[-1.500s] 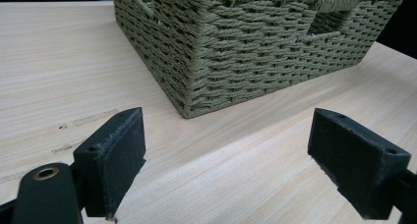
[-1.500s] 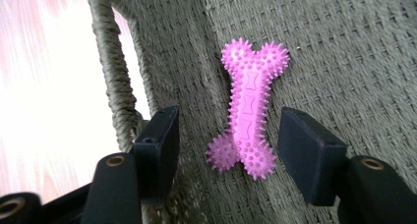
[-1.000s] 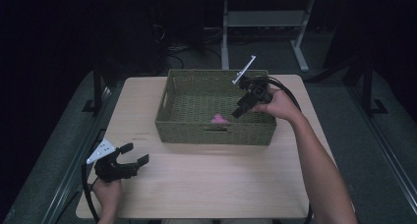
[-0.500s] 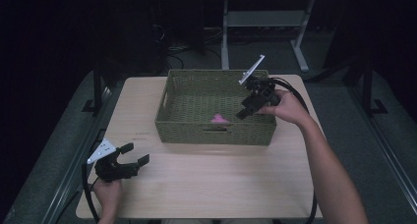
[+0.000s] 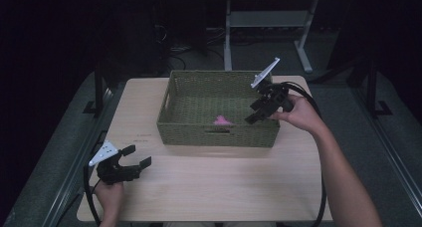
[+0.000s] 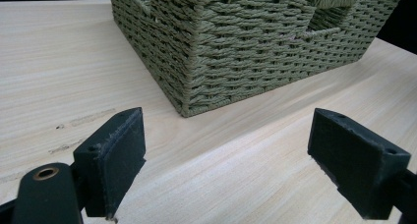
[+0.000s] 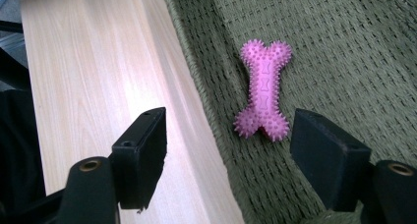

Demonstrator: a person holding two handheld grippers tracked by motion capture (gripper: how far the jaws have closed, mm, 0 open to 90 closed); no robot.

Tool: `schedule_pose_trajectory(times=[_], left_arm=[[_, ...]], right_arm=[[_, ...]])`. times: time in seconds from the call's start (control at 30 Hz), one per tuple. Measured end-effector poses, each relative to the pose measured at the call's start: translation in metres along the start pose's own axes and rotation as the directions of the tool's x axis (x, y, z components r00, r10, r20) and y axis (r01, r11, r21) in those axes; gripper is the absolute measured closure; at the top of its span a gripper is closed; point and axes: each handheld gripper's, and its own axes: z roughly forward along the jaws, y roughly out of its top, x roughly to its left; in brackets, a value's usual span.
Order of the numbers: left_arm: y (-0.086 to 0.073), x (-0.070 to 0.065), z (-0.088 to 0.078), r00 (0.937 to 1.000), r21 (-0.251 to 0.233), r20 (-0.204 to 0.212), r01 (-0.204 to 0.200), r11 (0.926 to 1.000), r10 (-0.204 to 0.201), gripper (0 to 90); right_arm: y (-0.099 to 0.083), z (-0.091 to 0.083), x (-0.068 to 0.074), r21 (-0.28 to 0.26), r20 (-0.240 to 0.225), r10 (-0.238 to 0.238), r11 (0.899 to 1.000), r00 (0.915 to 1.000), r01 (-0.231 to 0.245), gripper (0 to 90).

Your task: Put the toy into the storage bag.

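Observation:
A pink spiky bone toy (image 5: 222, 120) (image 7: 263, 94) lies flat on the floor of the green woven basket (image 5: 219, 137), near its front wall. My right gripper (image 5: 254, 112) (image 7: 226, 155) hovers over the basket's right end, tilted down toward the toy. Its jaws have just been opening, and they stand apart with nothing between them. The toy lies beyond the fingertips, untouched. My left gripper (image 5: 139, 156) (image 6: 228, 160) rests low at the table's front left, open and empty, facing the basket's corner (image 6: 236, 52).
The light wooden table (image 5: 214, 187) has bare room in front of the basket and on both sides of it. A cable (image 5: 318, 137) trails from the right gripper along the person's forearm. Dark floor and desk legs (image 5: 228, 33) lie behind the table.
My right gripper has drifted to the right and risen a little, away from the pink toy, which stays on the basket floor. The left gripper has not moved.

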Motion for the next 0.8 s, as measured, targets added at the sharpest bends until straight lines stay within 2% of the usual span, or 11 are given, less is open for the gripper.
schedule_pose_trajectory(times=[0.8], left_arm=[[0.000, -0.002, 0.001, 1.0000, 0.007, 0.000, -0.006, 1.0000, 0.006, 13.9]], right_arm=[[-0.037, -0.008, 0.018, -0.021, 0.011, 0.001, 1.000, 0.9999, -0.001, 28.1]])
